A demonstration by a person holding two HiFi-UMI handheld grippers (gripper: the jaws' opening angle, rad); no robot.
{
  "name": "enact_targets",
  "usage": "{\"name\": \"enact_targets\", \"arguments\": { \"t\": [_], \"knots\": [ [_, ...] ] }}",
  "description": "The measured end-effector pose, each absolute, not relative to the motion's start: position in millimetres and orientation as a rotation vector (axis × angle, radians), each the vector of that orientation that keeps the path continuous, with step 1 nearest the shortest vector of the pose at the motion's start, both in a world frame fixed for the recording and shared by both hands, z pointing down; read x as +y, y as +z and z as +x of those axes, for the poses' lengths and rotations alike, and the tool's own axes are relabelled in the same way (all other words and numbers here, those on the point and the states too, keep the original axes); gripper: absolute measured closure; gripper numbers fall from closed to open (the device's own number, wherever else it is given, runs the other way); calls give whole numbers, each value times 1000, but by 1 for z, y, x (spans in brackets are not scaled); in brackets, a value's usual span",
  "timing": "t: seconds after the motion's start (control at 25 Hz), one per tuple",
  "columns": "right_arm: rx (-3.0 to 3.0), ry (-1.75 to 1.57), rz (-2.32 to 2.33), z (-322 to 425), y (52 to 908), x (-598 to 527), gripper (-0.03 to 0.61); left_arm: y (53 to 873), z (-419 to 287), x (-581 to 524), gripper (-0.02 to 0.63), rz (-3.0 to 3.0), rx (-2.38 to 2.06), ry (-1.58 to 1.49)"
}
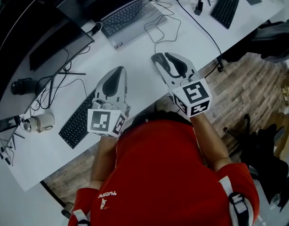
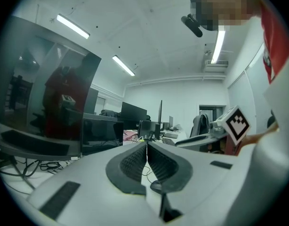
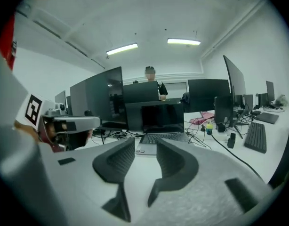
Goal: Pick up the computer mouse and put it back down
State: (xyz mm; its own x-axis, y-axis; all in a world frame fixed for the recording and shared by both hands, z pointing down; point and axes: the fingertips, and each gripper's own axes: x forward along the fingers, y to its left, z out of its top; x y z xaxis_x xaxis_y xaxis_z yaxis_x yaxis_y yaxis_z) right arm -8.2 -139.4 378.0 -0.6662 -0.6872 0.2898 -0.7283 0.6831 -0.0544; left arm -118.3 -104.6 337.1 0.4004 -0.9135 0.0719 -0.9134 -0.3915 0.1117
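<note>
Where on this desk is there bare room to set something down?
Bare desk lies between the laptop, the left tool and the right tool; more at the near left corner, below the near keyboard. Crowded: cables, mug and monitor at the left.

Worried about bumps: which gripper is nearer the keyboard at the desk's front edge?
Left. The left gripper is just right of the keyboard; the right gripper is farther right.

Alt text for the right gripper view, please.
The right gripper has its grey jaws apart, nothing between them, above a white desk. Beyond sits an open grey laptop with a dark screen; the left gripper shows at left, a black keyboard at right.
</note>
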Motion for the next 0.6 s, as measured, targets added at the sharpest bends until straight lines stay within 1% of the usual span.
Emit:
{"name": "enact_targets", "arguments": {
  "t": [0.16,0.4,0.6],
  "knots": [
    [-2738,154,1154,-10,352,-130,505,332,-113,-104,603,2537,-1637,-2],
    [-2783,112,1163,-10,340,-117,571,324,-107,-102,603,2581,-1623,-12],
    [-2830,107,1157,-11,340,-105,574,322,-101,-102,603,2596,-1614,-13]
  ]
}}
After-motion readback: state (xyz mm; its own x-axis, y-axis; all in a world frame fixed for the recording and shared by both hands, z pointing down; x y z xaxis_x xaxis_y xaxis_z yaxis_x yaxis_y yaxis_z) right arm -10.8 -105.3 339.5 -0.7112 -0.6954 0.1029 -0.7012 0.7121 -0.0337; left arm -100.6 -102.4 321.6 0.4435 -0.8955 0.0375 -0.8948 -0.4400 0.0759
